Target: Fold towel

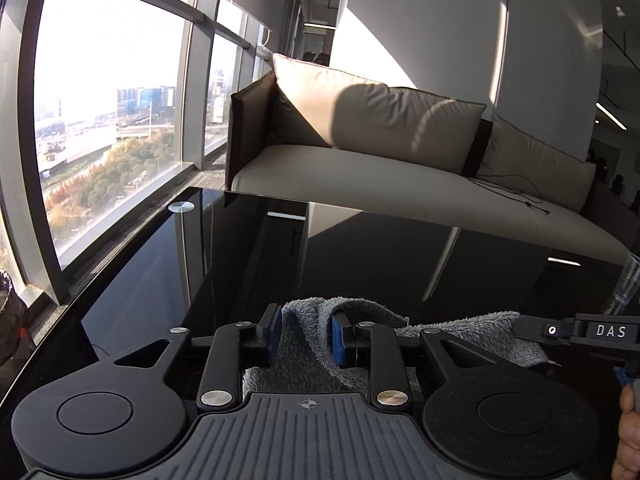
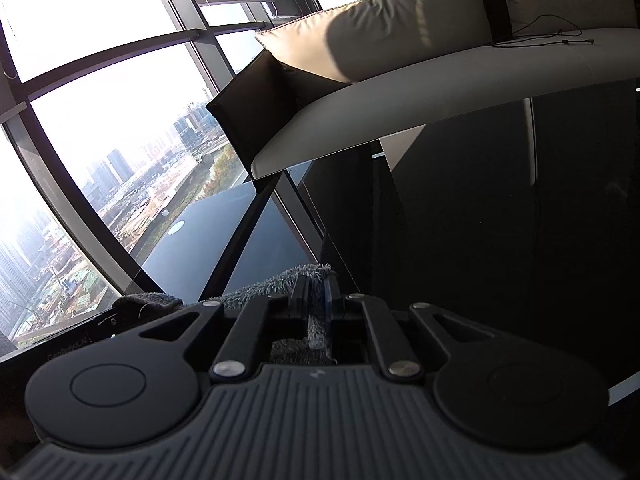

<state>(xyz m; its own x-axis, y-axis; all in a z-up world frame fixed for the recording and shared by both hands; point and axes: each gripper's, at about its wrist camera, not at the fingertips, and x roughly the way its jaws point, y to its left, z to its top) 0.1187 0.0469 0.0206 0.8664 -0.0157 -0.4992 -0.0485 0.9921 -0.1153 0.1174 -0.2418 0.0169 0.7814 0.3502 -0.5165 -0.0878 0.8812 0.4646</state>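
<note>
A grey fluffy towel [image 1: 304, 344] lies bunched on a glossy black table [image 1: 200, 264]. My left gripper [image 1: 306, 332] stands over its near edge with blue pads [image 1: 338, 340] apart and towel folds between them, not pinched. My right gripper [image 2: 318, 300] is shut on a towel edge [image 2: 288, 280], holding it raised above the table [image 2: 480, 220]. The right gripper's black finger [image 1: 560, 332] marked DAS reaches in from the right in the left wrist view, at the towel's right end.
A beige sofa [image 1: 380, 168] with cushions stands just beyond the table's far edge, with a thin black cable [image 1: 516, 188] on its seat. Tall windows [image 1: 100, 100] run along the left. A clear ribbed object [image 1: 630, 280] shows at the right edge.
</note>
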